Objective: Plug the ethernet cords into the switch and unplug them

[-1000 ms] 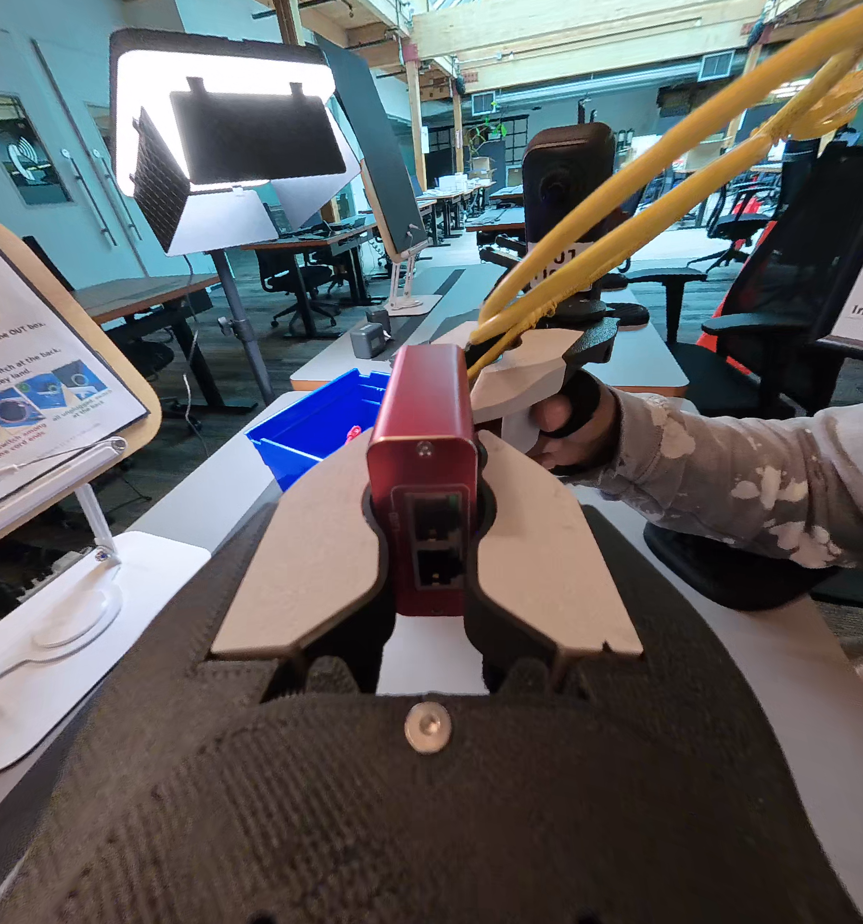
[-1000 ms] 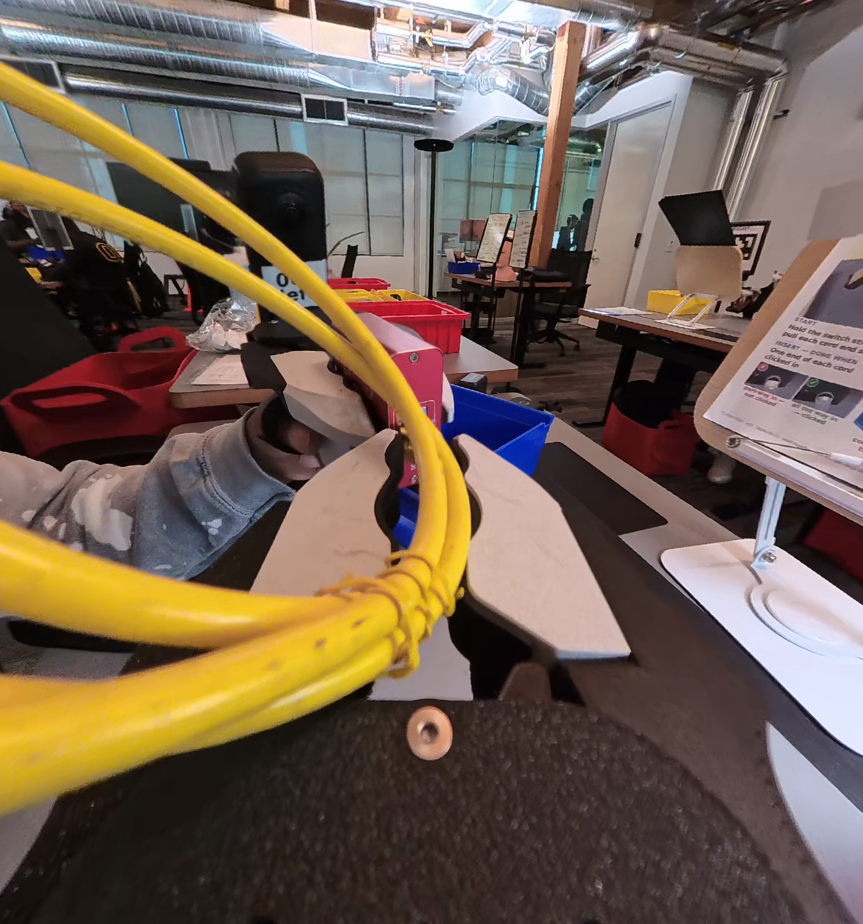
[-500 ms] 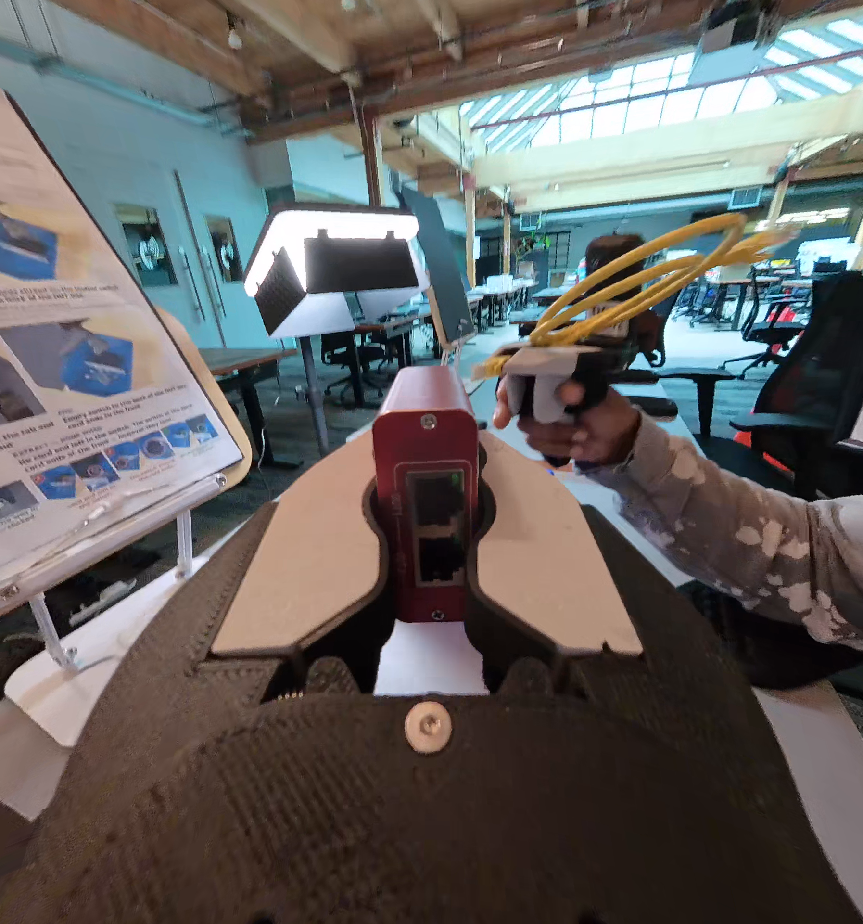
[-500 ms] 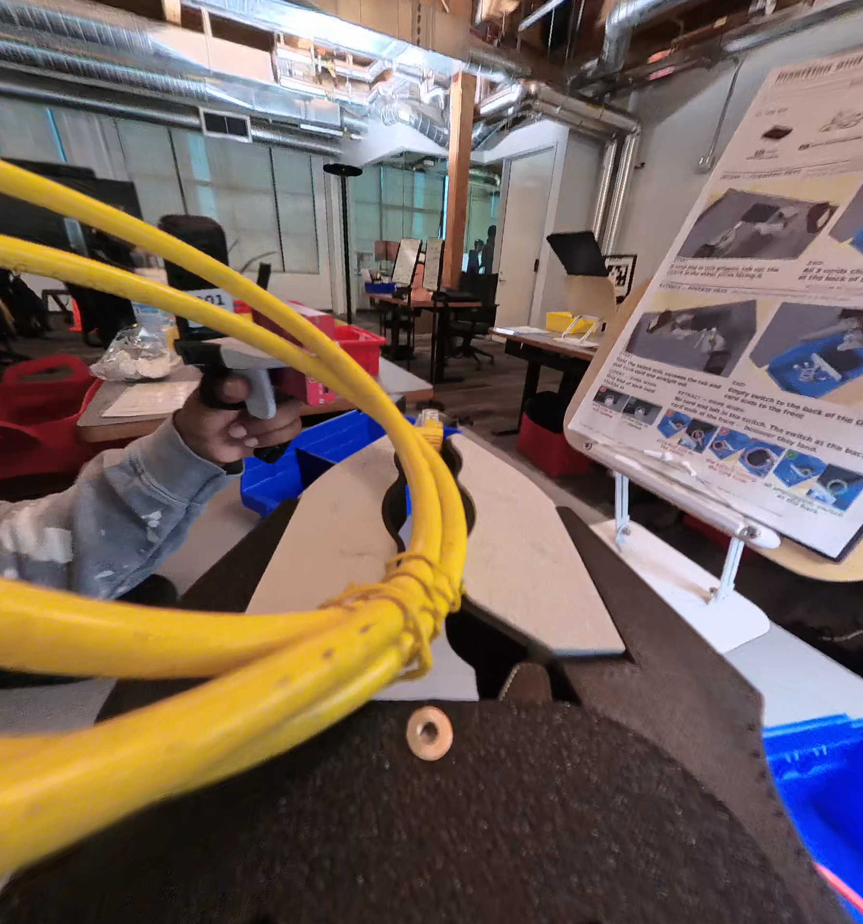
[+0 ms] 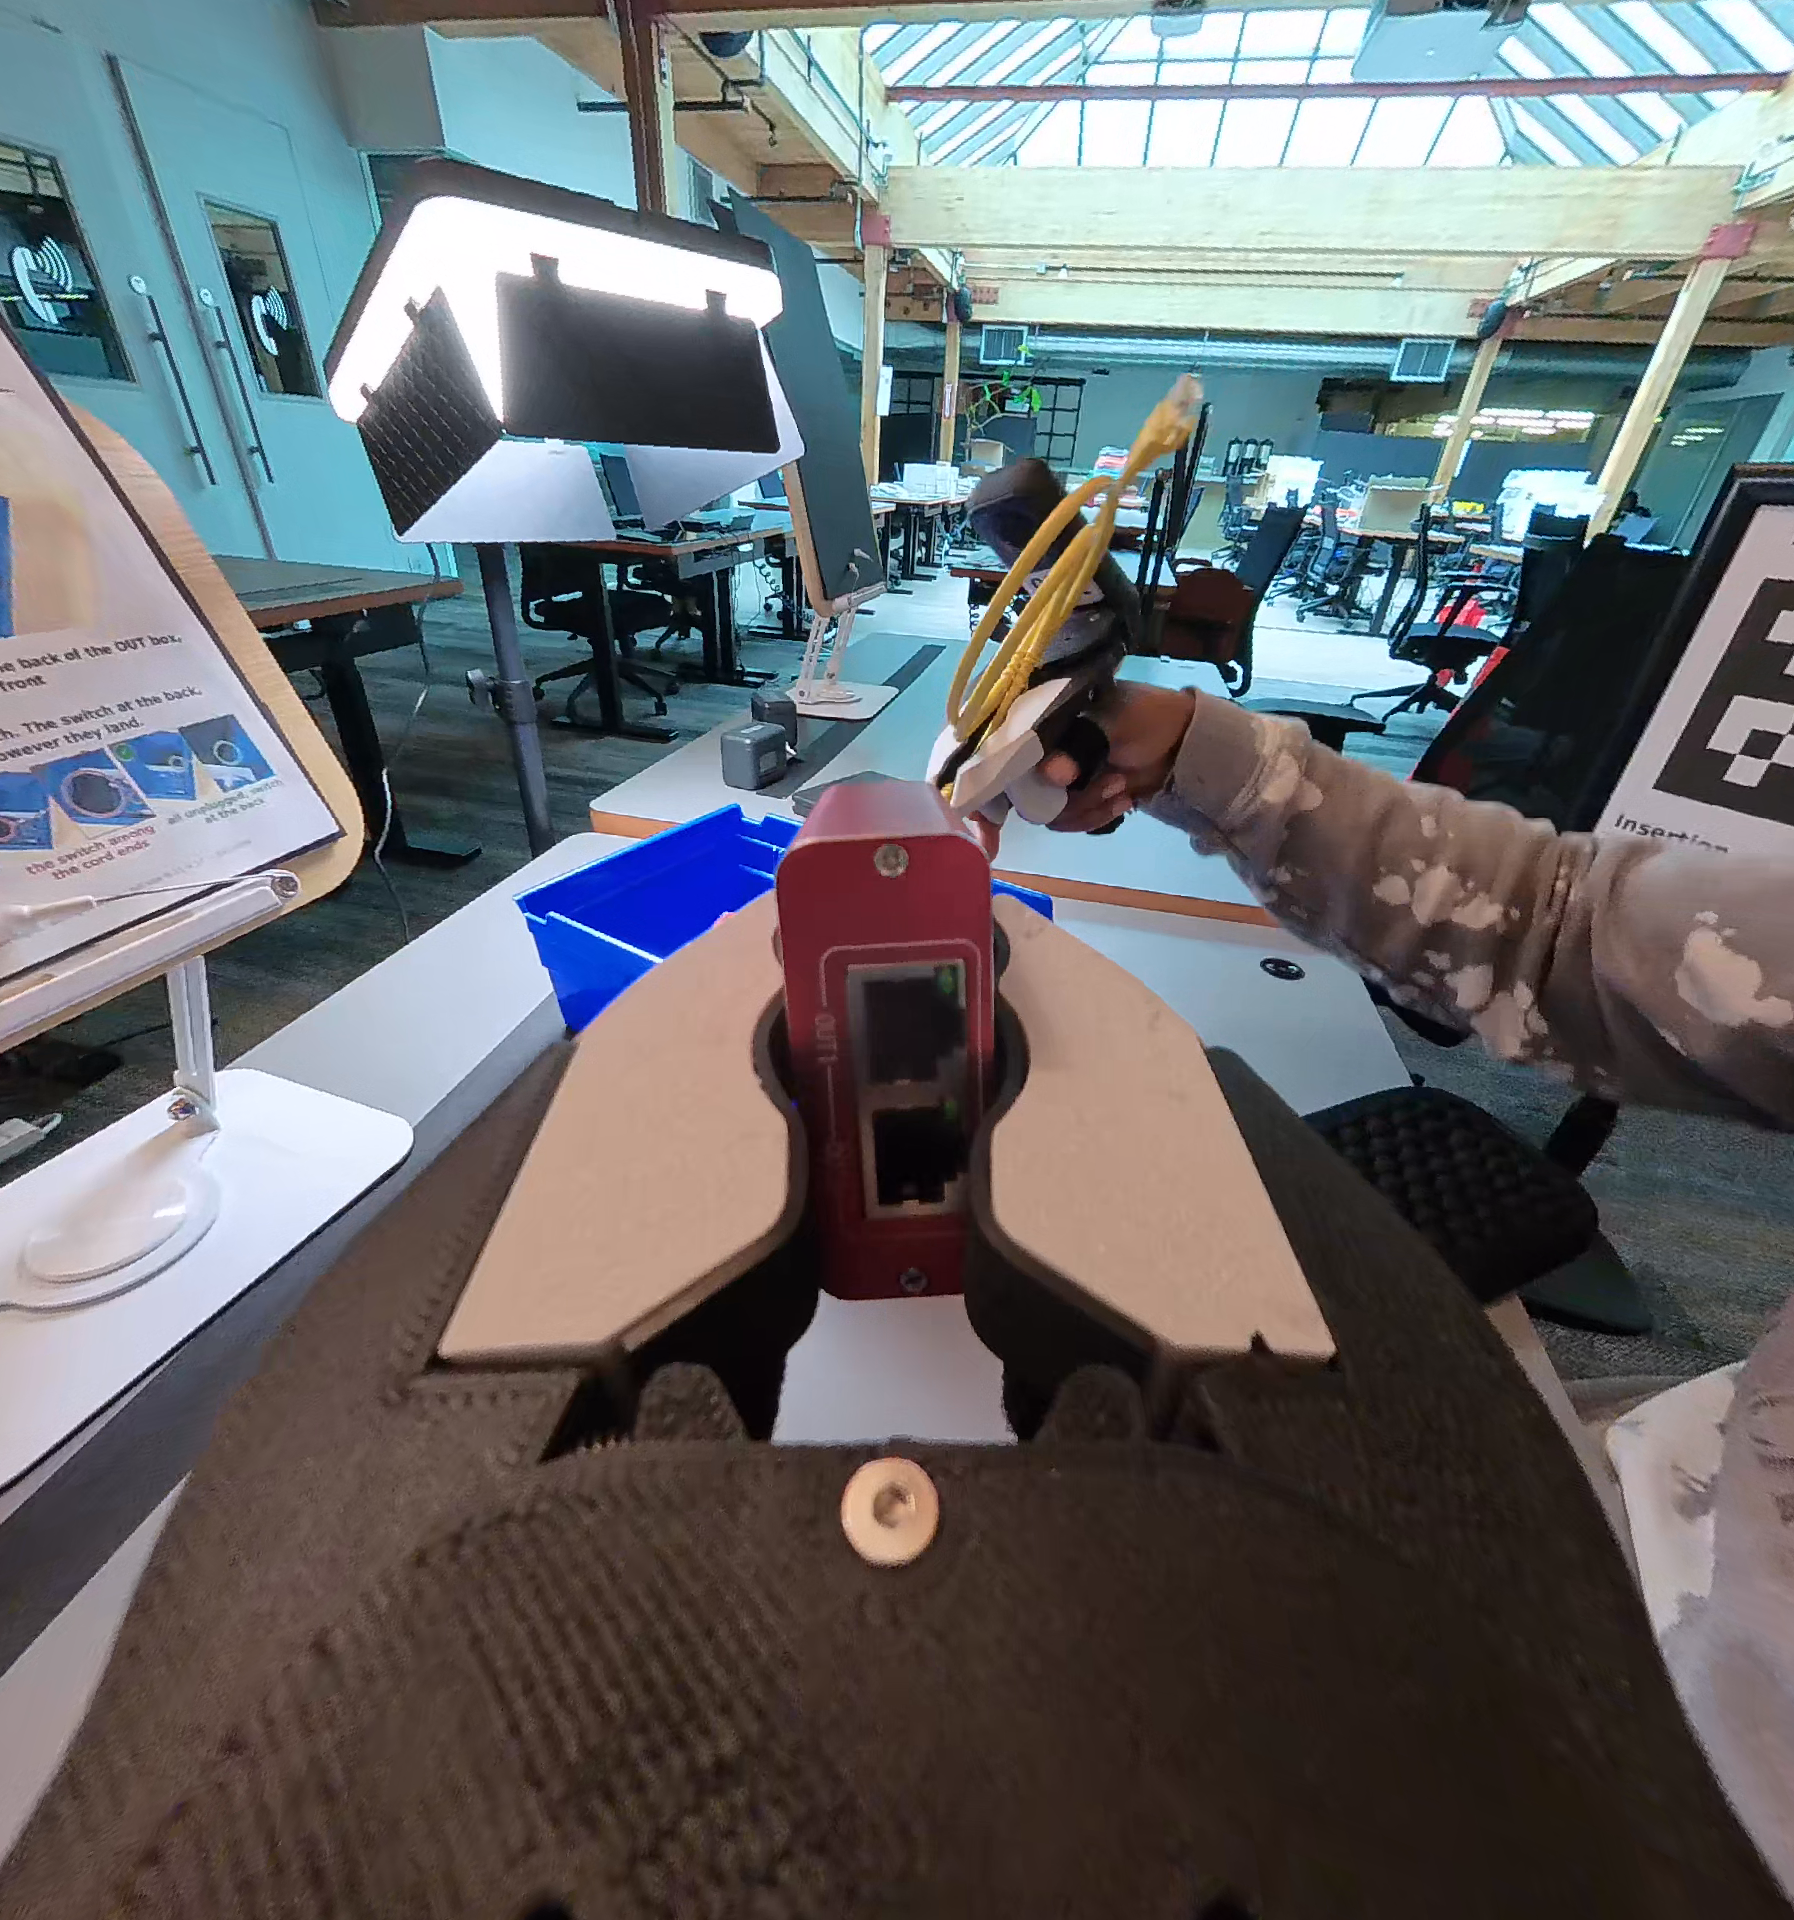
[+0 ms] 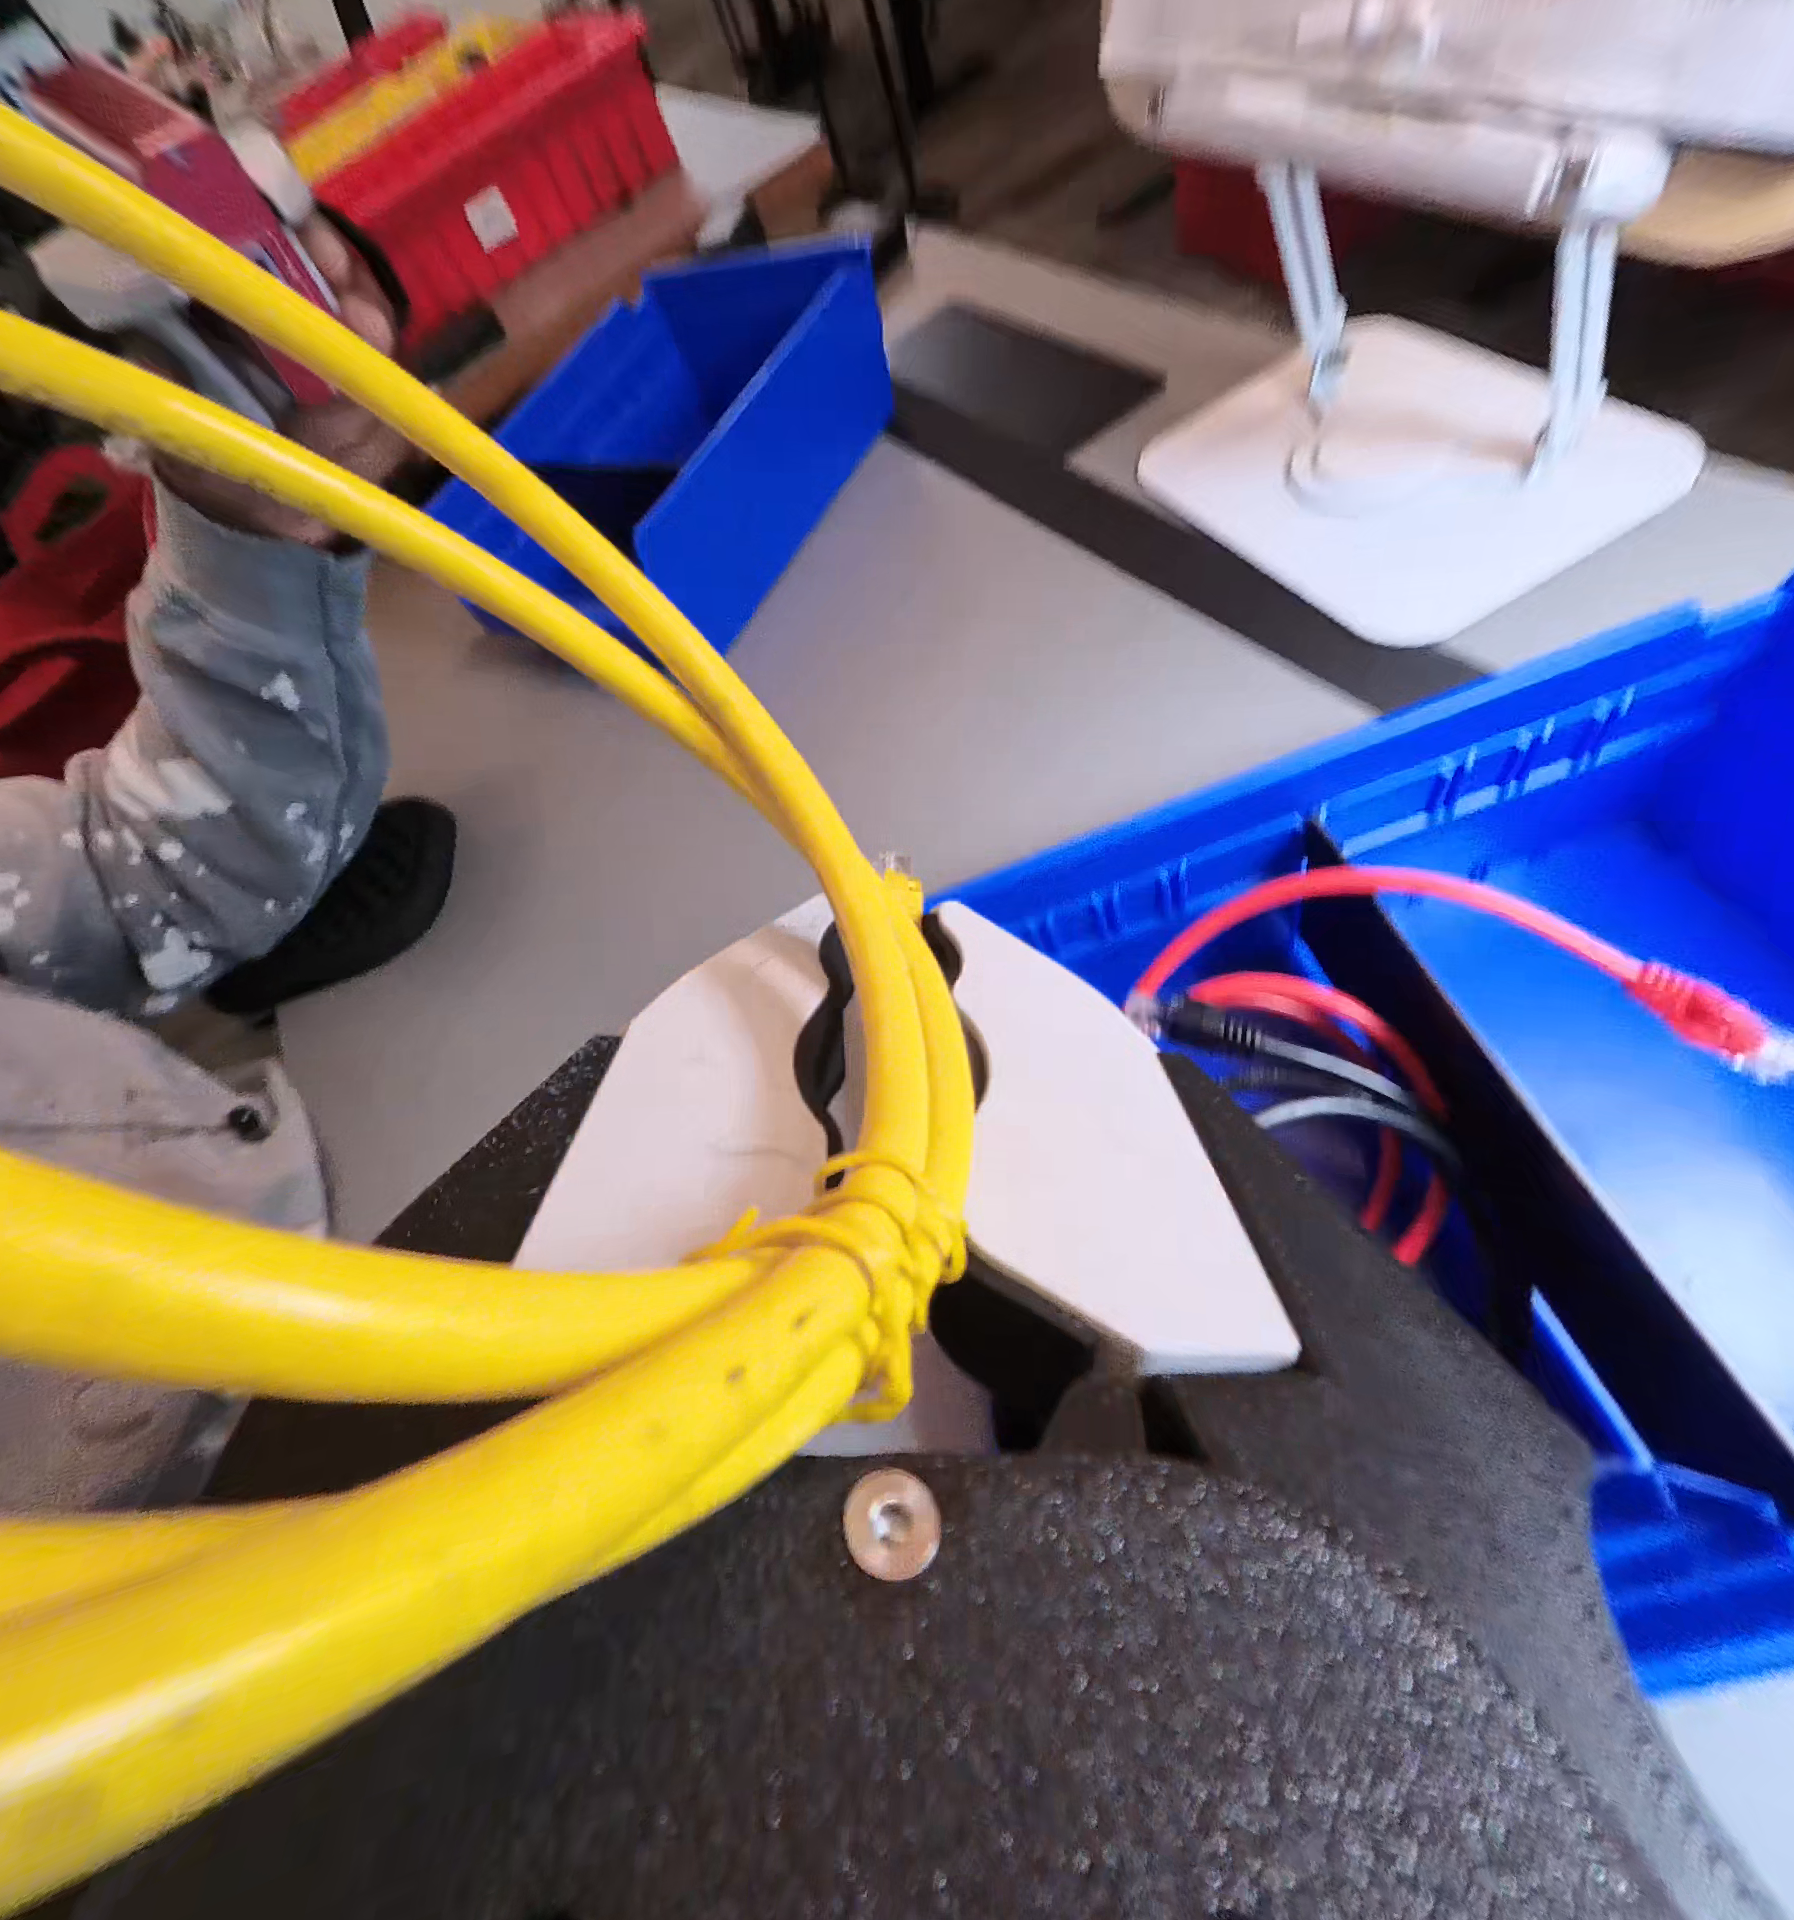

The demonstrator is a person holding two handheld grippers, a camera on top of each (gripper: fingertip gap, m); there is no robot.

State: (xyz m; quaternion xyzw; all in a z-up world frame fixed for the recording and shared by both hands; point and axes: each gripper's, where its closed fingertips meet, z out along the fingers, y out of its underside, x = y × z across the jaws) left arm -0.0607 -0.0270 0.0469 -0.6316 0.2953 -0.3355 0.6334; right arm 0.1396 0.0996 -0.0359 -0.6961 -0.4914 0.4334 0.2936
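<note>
Left gripper [image 5: 888, 1049] pinching red switch [image 5: 885, 1039] upright, both ports bare. Right gripper [image 6: 888, 997] clamped on yellow cord [image 6: 903, 1049], over blue bin [image 6: 1495, 769].

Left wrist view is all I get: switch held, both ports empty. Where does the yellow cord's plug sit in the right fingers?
Observer: The yellow cord is pinched in the right gripper; its plug pokes just past the tips.
Operator: Other cords around?
Observer: A red cord lies in a blue bin right of that gripper, draped over the divider.
Operator: Anything else in it?
Observer: A black cable, beside the red loops.
</note>
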